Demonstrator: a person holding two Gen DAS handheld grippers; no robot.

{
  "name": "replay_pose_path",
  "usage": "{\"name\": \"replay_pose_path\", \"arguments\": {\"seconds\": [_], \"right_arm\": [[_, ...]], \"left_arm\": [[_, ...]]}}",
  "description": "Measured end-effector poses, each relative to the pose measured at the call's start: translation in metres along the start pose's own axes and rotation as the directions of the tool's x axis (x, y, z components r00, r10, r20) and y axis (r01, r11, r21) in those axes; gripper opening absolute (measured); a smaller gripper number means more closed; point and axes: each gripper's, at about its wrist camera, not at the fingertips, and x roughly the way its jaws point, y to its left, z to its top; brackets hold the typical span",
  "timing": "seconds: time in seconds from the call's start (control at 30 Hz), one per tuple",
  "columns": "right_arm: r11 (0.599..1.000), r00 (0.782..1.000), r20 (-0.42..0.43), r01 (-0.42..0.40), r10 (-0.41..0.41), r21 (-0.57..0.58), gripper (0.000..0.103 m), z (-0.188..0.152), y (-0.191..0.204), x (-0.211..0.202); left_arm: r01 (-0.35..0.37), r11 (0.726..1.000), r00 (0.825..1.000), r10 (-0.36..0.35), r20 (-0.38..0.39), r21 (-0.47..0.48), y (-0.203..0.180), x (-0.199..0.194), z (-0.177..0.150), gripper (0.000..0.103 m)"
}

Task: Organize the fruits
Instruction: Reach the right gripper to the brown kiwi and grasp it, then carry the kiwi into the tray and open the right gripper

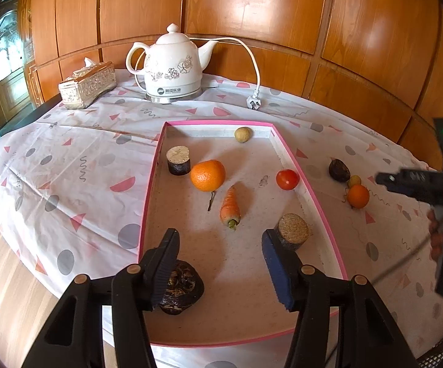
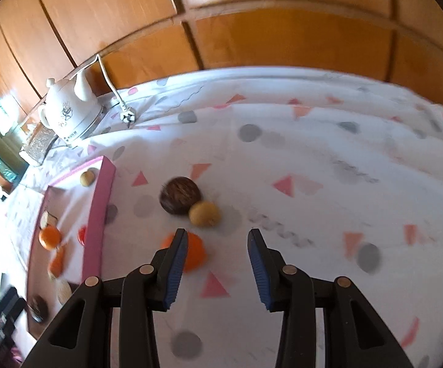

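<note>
Inside pink-rimmed tray (image 1: 157,165), round glossy orange (image 1: 207,175), tapered carrot (image 1: 230,208)

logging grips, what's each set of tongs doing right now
left tongs: open, holding nothing; dark fruit lies beside one finger.
right tongs: open, empty, above the tablecloth.

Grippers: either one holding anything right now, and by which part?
Nothing is held. Left gripper is open over the pink tray; right gripper is open and empty above the small orange.

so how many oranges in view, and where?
2. One orange lies inside the pink tray, beside the carrot. The other orange sits on the tablecloth outside the tray, near a dark fruit. None seems hidden.
</note>
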Motion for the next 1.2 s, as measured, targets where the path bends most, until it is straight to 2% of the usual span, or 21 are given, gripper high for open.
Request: {"name": "replay_pose_path", "arguments": {"seconds": [0.17, 0.3, 0.37, 0.43, 0.5, 0.63, 0.87, 1.03, 1.2], "right_arm": [[0.999, 0.997, -0.077, -0.028, 0.031, 0.038, 0.041, 0.014, -0.001, 0.029], [0.997, 0.985, -0.163, -0.047, 0.056, 0.056, 0.041, 0.02, -0.003, 0.053], [0.998, 0.98, -0.192, -0.031, 0.041, 0.056, 0.039, 0.02, -0.003, 0.062], [0.996, 0.983, -0.177, -0.038, 0.051, 0.074, 0.039, 0.021, -0.004, 0.062], [0.995, 0.985, -0.167, -0.036, 0.05, 0.089, 0.03, 0.021, -0.006, 0.061], [0.995, 0.989, -0.138, -0.03, 0.042, 0.093, 0.03, 0.017, -0.01, 0.053], [0.99, 0.998, -0.015, -0.051, 0.054, 0.132, 0.03, 0.012, -0.028, 0.01], [0.993, 0.998, 0.049, -0.045, 0.04, 0.111, 0.03, -0.003, -0.032, -0.021], [0.995, 0.996, 0.076, -0.058, 0.052, 0.08, 0.03, -0.022, -0.024, -0.037]], "left_arm": [[-0.006, 1.0, 1.0, 0.006, -0.011, -0.024, 0.008, 0.002, -0.001, 0.057], [-0.011, 0.999, 1.0, 0.01, -0.018, -0.034, 0.011, 0.003, -0.002, 0.058], [-0.012, 0.999, 1.0, 0.011, -0.02, -0.037, 0.012, 0.004, -0.002, 0.058], [-0.013, 0.999, 1.0, 0.012, -0.021, -0.039, 0.012, 0.004, -0.002, 0.059], [-0.012, 0.999, 1.0, 0.012, -0.024, -0.037, 0.012, 0.004, -0.002, 0.06], [-0.014, 0.999, 1.0, 0.013, -0.018, -0.034, 0.011, 0.003, -0.002, 0.06], [-0.018, 0.999, 1.0, 0.018, -0.011, -0.039, 0.01, -0.001, -0.002, 0.06], [-0.024, 0.999, 1.0, 0.025, 0.012, -0.049, 0.013, -0.009, -0.002, 0.061], [-0.029, 0.997, 0.999, 0.031, 0.028, -0.069, 0.018, -0.016, -0.004, 0.064]]}}
